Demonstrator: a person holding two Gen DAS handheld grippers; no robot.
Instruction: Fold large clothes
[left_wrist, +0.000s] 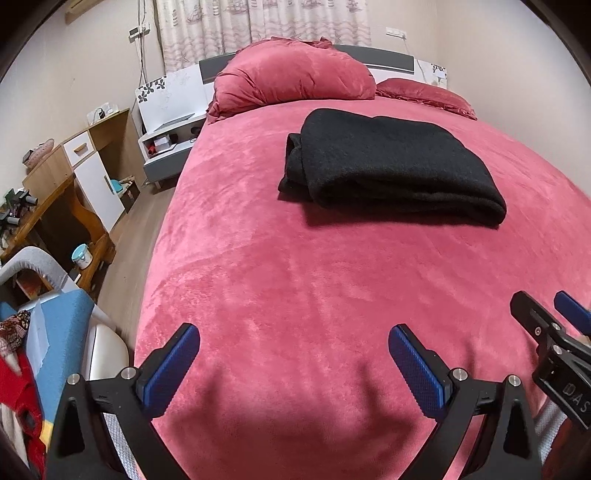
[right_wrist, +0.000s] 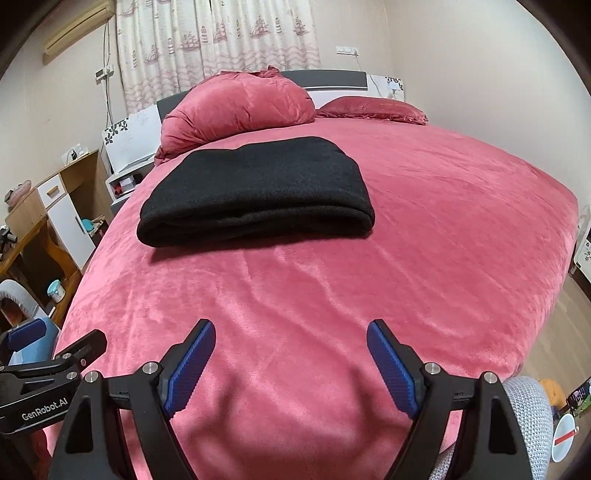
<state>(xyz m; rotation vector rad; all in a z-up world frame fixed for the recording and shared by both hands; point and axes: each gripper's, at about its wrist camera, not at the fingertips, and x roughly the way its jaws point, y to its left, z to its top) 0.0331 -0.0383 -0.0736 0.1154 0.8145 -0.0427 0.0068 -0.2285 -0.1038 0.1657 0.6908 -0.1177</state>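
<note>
Directly beneath and ahead of both grippers, a bed (left_wrist: 258, 258) covered in pink plush fabric is spread across nearly the whole of each view. At its far end, well beyond the grippers, a rumpled pink duvet (left_wrist: 291, 74) is heaped against the headboard, and a flat pink pillow (right_wrist: 373, 109) is laid just beside it. A black garment (left_wrist: 391, 166) is seen folded into a thick rectangular bundle and laid flat on the bed, well ahead of both grippers; from the left gripper (left_wrist: 293, 363) it is placed ahead and a little to the right, from the right gripper (right_wrist: 291, 360) ahead and to the left. It is touched by neither. A wooden cabinet (left_wrist: 99, 162) with a white door is set against the wall far off to the left of both grippers, and a white bedside unit (left_wrist: 166, 140) is placed beside the head of the bed. The left gripper is held low over the near part of the bed with its blue-padded fingers (left_wrist: 173, 365) spread wide and nothing between them. The right gripper is held likewise, just beside the left one, its fingers (right_wrist: 391, 369) parted and empty.
</note>
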